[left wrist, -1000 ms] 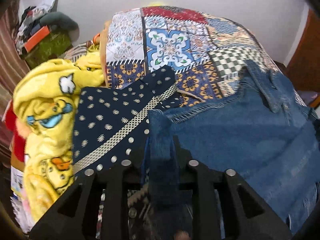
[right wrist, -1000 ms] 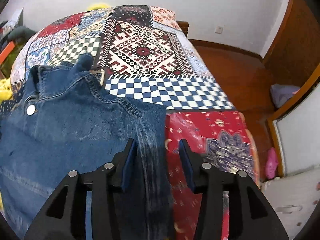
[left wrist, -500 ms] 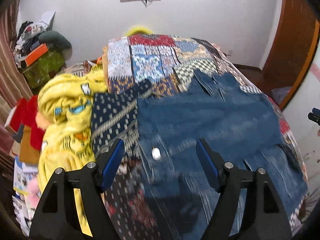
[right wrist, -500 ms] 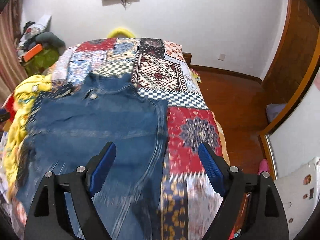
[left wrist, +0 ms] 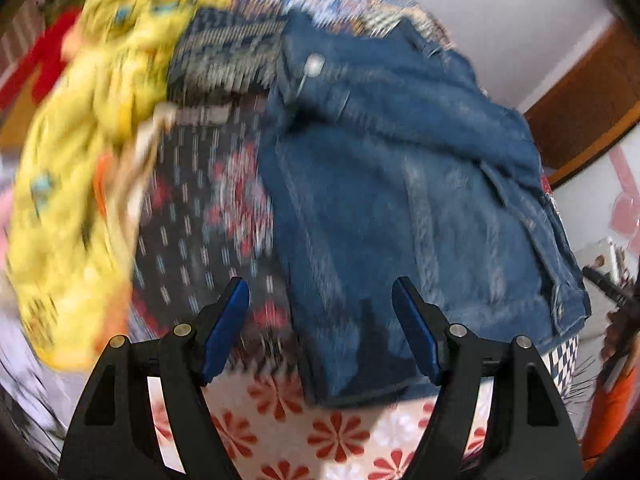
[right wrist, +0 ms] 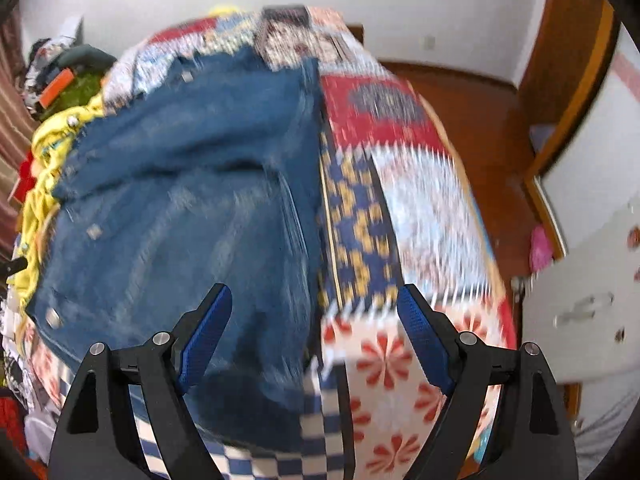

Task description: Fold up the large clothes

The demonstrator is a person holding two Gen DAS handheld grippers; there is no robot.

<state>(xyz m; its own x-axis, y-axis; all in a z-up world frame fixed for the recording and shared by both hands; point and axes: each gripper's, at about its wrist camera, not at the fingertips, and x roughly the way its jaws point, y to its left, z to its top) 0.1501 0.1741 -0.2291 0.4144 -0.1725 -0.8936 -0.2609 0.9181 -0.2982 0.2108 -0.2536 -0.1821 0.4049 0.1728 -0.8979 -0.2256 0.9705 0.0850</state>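
Denim jacket (left wrist: 400,184) flat on patchwork bedspread (right wrist: 420,208), collar far, both jaws released.

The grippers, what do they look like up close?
Both look alike. The left gripper and right gripper each have two black plastic fingers with triangular cut-outs, small round silver bolts, and bright blue textured pads on the inner faces.

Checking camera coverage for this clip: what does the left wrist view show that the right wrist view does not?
Only the left wrist view shows the dark dotted cloth beside the denim jacket and the open left gripper. Only the right wrist view shows the wooden floor, the pink item on it and the open right gripper. Both show the jacket, the yellow blanket and the patchwork bedspread.
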